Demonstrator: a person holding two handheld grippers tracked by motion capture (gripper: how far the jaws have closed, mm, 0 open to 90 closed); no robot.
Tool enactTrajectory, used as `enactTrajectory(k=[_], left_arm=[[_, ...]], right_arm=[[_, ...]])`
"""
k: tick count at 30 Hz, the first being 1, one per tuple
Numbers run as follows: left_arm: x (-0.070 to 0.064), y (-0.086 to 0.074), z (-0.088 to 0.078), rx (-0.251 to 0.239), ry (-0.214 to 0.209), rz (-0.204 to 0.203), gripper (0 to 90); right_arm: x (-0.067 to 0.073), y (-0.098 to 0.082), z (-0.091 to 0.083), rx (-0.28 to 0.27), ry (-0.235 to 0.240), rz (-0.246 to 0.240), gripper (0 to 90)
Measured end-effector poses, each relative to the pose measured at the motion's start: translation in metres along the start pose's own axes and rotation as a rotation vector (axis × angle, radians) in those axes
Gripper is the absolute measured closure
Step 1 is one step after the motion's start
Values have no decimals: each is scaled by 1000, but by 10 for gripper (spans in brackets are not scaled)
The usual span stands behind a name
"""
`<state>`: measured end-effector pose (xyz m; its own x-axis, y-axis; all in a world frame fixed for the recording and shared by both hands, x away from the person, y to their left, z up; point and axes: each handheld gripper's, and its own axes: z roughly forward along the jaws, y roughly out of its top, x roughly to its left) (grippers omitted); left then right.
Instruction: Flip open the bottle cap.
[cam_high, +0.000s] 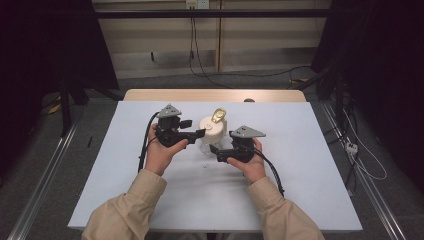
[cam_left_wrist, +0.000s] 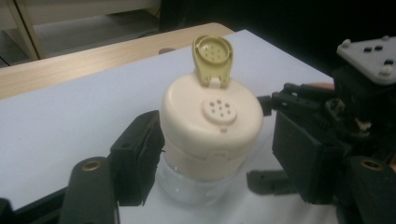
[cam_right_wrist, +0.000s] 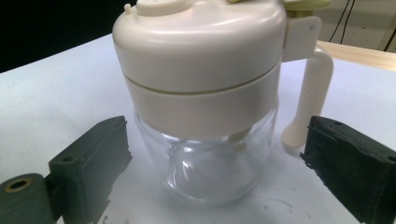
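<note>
Cream-lidded glass shaker jar (cam_high: 212, 134) stands mid-table on the white mat (cam_high: 125, 165), between left gripper (cam_high: 196, 135) and right gripper (cam_high: 216, 151). Left gripper view: jaws open, flanking the lid (cam_left_wrist: 211, 123), gripping nothing; flip cap (cam_left_wrist: 213, 59) upright. Right gripper view: jaws open either side of the glass body (cam_right_wrist: 205, 168), handle (cam_right_wrist: 308, 98) near one pad. Judgement: clamp glass squarely first, clear of handle, then work the lid.

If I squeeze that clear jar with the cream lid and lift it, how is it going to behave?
The jar looks empty, so it is probably light. Its clear, rounded body seems smooth, perhaps glass, so the pads may slip and a hard squeeze looks risky. The wide cream lid and side handle put bulk up high and off-centre, so it may tilt in the grip.
</note>
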<state>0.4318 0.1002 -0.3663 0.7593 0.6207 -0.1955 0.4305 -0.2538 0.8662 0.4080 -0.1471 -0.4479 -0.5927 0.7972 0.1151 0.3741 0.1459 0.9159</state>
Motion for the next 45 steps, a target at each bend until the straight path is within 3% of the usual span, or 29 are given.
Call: enactTrajectory(k=[3, 9, 12, 25, 31, 37, 45], left_arm=[[2, -9, -6, 19, 11, 21, 273], [7, -27, -16, 32, 1, 15, 197], [11, -35, -21, 40, 15, 17, 165], [25, -73, -47, 14, 35, -19, 118], [26, -86, -57, 26, 34, -19, 94], [26, -94, -68, 6, 28, -8, 77], [34, -102, -80, -15, 50, -38, 75]], right_arm=[[1, 0, -8, -12, 3, 6, 67], [-1, -4, -19, 5, -3, 19, 76], [-3, -7, -25, 2, -4, 10, 72], [-2, -11, -54, -19, -11, -17, 76], [-3, -14, -66, -26, -13, -28, 66], [-5, -21, -78, -23, -14, -24, 63], [-7, -27, -93, -17, -16, -39, 65]])
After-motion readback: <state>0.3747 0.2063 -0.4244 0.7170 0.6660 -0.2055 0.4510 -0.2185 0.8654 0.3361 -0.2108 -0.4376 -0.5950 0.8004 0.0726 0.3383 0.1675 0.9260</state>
